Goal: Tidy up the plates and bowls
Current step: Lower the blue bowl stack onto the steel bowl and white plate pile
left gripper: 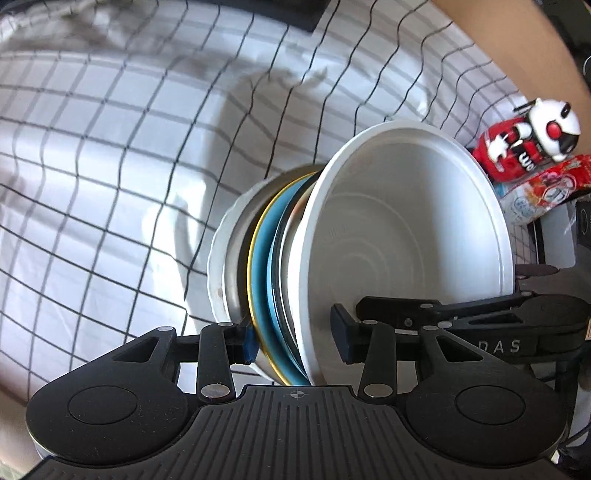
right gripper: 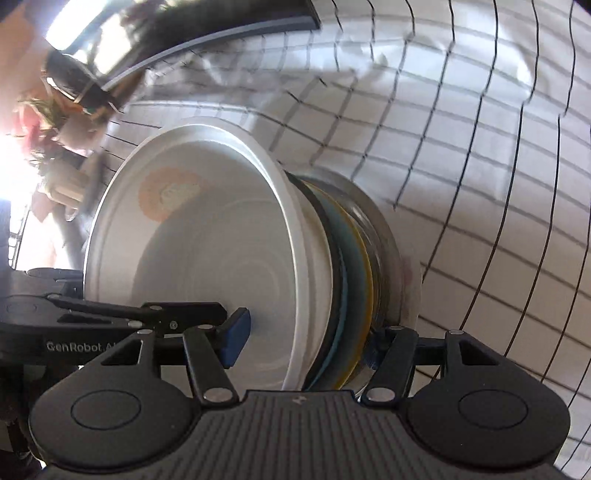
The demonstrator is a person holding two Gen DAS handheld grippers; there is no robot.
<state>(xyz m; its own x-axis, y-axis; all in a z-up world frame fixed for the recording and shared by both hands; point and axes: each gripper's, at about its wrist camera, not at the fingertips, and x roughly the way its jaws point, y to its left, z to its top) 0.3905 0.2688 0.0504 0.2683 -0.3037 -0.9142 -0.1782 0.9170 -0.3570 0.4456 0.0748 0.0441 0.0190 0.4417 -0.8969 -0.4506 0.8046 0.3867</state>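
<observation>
A stack of dishes (left gripper: 332, 258) fills both wrist views and is seen edge-on above a checked tablecloth (left gripper: 110, 147). A large white bowl (left gripper: 406, 229) lies on top, over a dark plate, a blue plate with a gold rim (left gripper: 264, 266), a steel dish and a white scalloped plate (left gripper: 218, 258). My left gripper (left gripper: 295, 339) is shut on the stack, one pad inside the white bowl and the other under the bottom plate. My right gripper (right gripper: 306, 343) clamps the stack (right gripper: 332, 258) the same way from the opposite side, with its blue pad (right gripper: 236, 336) inside the white bowl (right gripper: 207, 240).
A red and white toy figure (left gripper: 532, 144) and a snack packet (left gripper: 543, 188) lie beyond the stack at the right. A person's bare arm (left gripper: 517, 48) crosses the top right. A dark mat edge (right gripper: 229, 33) and a blurred plant (right gripper: 48, 110) sit at the upper left of the right wrist view.
</observation>
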